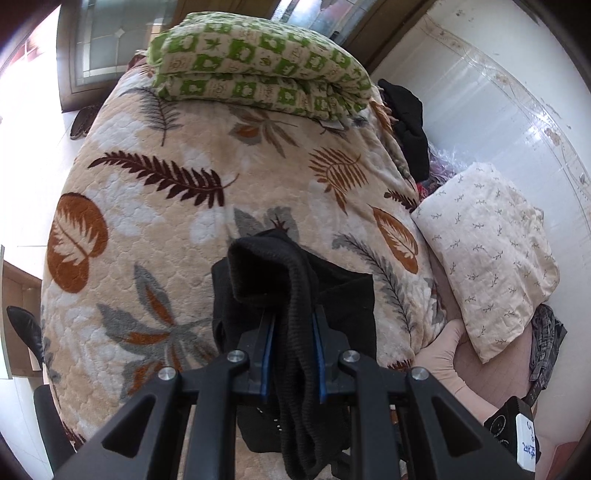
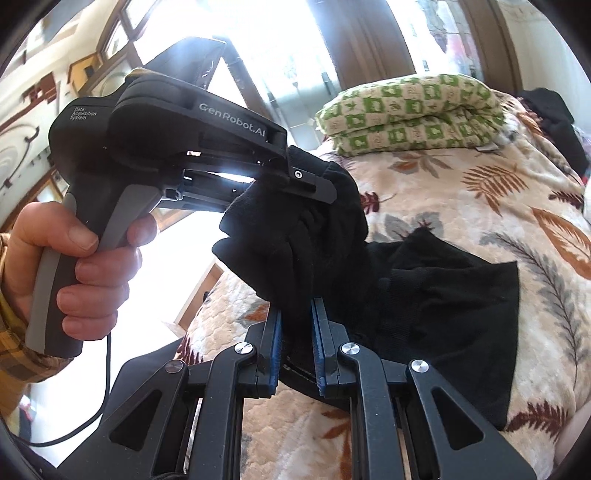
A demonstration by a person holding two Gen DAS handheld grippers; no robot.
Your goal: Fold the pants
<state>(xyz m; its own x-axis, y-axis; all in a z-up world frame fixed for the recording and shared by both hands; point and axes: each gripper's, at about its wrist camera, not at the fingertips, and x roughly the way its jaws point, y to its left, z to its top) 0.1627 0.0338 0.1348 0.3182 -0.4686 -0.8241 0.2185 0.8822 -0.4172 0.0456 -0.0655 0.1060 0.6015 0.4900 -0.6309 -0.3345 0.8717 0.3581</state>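
- A bed [image 1: 221,155] fills most of the room. It has a soft cream blanket with brown and grey leaves.
- A folded green and cream quilt [image 1: 258,62] lies at the far end.
- A pale pillow [image 1: 491,254] with tiny sprigs sits by the shiny white wall [image 1: 498,110].
- Bright light comes in through the window [image 1: 107,33].
- The floor [image 1: 26,147] looks white.

Two grippers showing: left gripper [image 1: 291,314] and right gripper [image 2: 297,317], both gripping one pair of black pants [image 2: 424,295]. One hand [image 2: 70,254] showing, wrapping the left handle. One leaf-print blanket [image 1: 166,206] lying under everything. One green-checked folded quilt [image 1: 258,66] sitting at the far end. One sprigged pillow [image 1: 491,251] lying alongside. One dark heap of clothing [image 1: 406,122] lying beside the wall.
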